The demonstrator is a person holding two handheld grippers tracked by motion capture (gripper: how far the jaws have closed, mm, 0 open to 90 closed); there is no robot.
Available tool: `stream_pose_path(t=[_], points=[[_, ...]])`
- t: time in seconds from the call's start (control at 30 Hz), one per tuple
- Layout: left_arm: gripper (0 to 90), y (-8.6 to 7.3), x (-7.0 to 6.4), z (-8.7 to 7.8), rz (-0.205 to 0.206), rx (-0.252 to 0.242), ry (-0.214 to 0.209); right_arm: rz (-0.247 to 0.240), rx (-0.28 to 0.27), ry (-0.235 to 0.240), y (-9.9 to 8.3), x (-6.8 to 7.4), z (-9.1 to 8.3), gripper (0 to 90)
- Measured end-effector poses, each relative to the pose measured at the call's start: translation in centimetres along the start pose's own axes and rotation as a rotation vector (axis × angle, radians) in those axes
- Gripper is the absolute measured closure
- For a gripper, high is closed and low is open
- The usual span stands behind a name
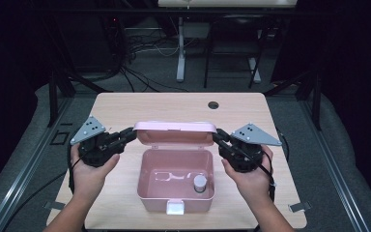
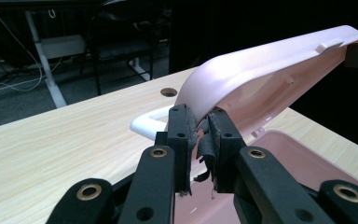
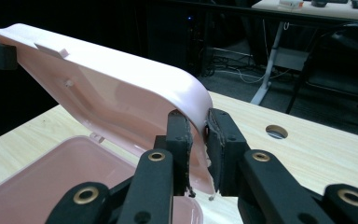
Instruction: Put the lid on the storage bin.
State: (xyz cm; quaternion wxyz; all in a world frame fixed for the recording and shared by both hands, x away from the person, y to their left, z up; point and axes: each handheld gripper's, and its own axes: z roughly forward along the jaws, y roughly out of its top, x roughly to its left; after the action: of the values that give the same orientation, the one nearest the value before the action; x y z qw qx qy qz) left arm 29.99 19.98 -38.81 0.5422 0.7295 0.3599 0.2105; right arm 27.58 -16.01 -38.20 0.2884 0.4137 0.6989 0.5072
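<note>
A pink plastic box (image 1: 176,181) sits near the front edge of the bench (image 1: 125,104), its hinged lid (image 1: 175,131) raised to roughly half open; the left tool (image 1: 128,135) is clamped on the lid's left corner, the right tool (image 1: 220,136) on its right corner, each pair of jaws pinching the rim; inside the box a small grey-capped cylinder (image 1: 200,183) stands by the right wall beside some pale clear pieces too faint to name; the white front latch (image 1: 176,208) is undone; whether the lid is going up or down I cannot tell, so either swing appears about halfway done.
</note>
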Motion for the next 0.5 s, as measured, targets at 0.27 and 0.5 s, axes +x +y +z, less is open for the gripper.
stream_pose_path(t=[0.27,0.5], points=[[79.6,-0.4,-0.3,-0.4,-0.001,0.008,-0.008,0.010,0.008,0.011,-0.6,0.2,-0.5,78.3],[78.5,-0.8,-0.5,-0.6,-0.005,0.011,-0.013,0.004,0.004,0.010,-1.1,0.6,-0.9,78.1]])
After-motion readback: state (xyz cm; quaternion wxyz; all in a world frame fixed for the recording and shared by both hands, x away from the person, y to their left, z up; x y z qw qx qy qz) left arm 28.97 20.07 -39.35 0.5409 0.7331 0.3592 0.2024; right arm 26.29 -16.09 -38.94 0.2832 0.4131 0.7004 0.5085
